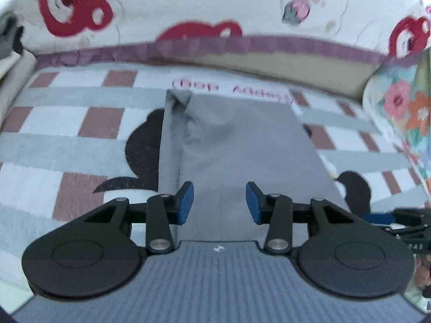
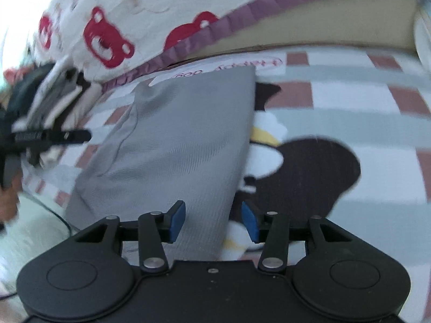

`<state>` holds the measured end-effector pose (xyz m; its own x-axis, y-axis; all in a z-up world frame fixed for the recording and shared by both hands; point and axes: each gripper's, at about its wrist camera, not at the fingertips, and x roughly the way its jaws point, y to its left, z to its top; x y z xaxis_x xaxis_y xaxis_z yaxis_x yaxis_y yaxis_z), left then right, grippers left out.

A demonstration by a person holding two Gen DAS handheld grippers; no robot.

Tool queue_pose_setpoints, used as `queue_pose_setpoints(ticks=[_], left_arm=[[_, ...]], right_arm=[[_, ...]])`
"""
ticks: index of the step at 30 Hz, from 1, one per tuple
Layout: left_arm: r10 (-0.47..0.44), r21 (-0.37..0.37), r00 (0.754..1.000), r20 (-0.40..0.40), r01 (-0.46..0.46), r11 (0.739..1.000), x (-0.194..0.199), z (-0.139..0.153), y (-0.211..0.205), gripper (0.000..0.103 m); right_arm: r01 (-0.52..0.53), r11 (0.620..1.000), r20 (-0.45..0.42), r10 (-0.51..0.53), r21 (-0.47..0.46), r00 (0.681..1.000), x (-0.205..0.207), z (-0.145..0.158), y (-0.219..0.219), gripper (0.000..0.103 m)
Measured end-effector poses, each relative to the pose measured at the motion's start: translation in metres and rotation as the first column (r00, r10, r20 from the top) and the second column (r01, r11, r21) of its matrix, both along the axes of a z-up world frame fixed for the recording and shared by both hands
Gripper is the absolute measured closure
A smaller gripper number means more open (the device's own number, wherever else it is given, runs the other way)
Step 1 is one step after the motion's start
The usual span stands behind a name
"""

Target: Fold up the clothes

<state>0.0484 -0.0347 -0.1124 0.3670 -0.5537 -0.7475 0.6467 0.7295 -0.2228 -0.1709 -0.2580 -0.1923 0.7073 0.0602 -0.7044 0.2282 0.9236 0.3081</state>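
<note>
A grey garment [image 1: 237, 145] lies folded into a long rectangle on the checked bedsheet [image 1: 67, 140], its left edge doubled over and slightly puckered at the far corner. My left gripper [image 1: 219, 202] hovers open over the garment's near end, blue pads apart with nothing between them. In the right wrist view the same grey garment [image 2: 175, 148] runs away from me. My right gripper [image 2: 212, 220] stands open above its near right corner, pads clear of the cloth. The other gripper [image 2: 51, 136] shows at the left edge.
A quilt with red bear prints [image 1: 75, 5] is heaped at the back behind a purple-trimmed mattress edge [image 1: 296, 45]. A floral cloth [image 1: 404, 113] lies at the right. Folded clothes [image 2: 54, 94] are stacked at the left of the bed.
</note>
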Motion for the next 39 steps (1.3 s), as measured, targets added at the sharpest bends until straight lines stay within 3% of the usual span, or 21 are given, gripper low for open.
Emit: queue_pose_setpoints(ticks=[3, 8, 12, 15, 18, 23, 26, 30, 34, 36, 39], left_arm=[[0.006, -0.009, 1.000, -0.022, -0.007, 1.000, 0.028, 0.000, -0.012, 0.064], [-0.030, -0.037, 0.999, 0.034, 0.031, 0.999, 0.056, -0.004, -0.047, 0.063], [0.013, -0.067, 0.998, 0.056, -0.009, 0.998, 0.089, -0.012, -0.068, 0.062], [0.069, -0.003, 0.994, 0.080, -0.069, 0.998, 0.107, -0.024, -0.078, 0.064], [0.124, 0.047, 0.979, 0.164, -0.133, 0.990, 0.116, -0.035, -0.073, 0.061], [0.198, 0.097, 0.966, 0.166, -0.216, 0.972, 0.122, -0.046, -0.046, 0.062], [0.201, 0.059, 0.969, 0.146, -0.212, 0.976, 0.111, -0.038, -0.029, 0.061], [0.105, -0.001, 0.988, 0.113, -0.106, 0.994, 0.072, -0.019, -0.024, 0.058], [-0.075, -0.068, 0.992, 0.105, 0.083, 0.994, 0.025, -0.008, -0.033, 0.052], [-0.160, -0.066, 0.982, 0.095, 0.167, 0.984, 0.004, -0.006, -0.042, 0.052], [-0.313, 0.033, 0.941, 0.125, 0.312, 0.950, -0.029, -0.006, -0.058, 0.051]], right_arm=[[-0.045, 0.997, 0.003, 0.045, -0.062, 0.999, 0.008, 0.003, 0.001, 0.051], [-0.076, 0.992, -0.021, 0.074, -0.100, 0.997, 0.013, -0.005, -0.002, 0.051], [-0.114, 0.987, -0.029, 0.112, -0.112, 0.993, 0.010, -0.008, -0.001, 0.050], [-0.096, 0.992, -0.025, 0.094, -0.085, 0.995, 0.006, -0.008, -0.004, 0.049], [-0.082, 0.996, -0.030, 0.080, -0.047, 0.996, 0.002, -0.013, -0.005, 0.048], [-0.102, 0.993, -0.054, 0.098, -0.063, 0.994, -0.001, -0.018, -0.001, 0.045], [-0.106, 0.992, -0.067, 0.101, -0.073, 0.993, 0.001, -0.018, -0.001, 0.045], [-0.086, 0.995, -0.070, 0.082, -0.046, 0.994, 0.000, -0.016, -0.003, 0.045], [-0.026, 0.997, -0.059, 0.030, 0.078, 0.998, -0.006, -0.020, -0.013, 0.044], [0.015, 0.991, -0.062, -0.007, 0.133, 0.998, -0.010, -0.021, -0.016, 0.045], [0.067, 0.984, -0.090, -0.052, 0.164, 0.995, -0.014, -0.021, -0.017, 0.045]])
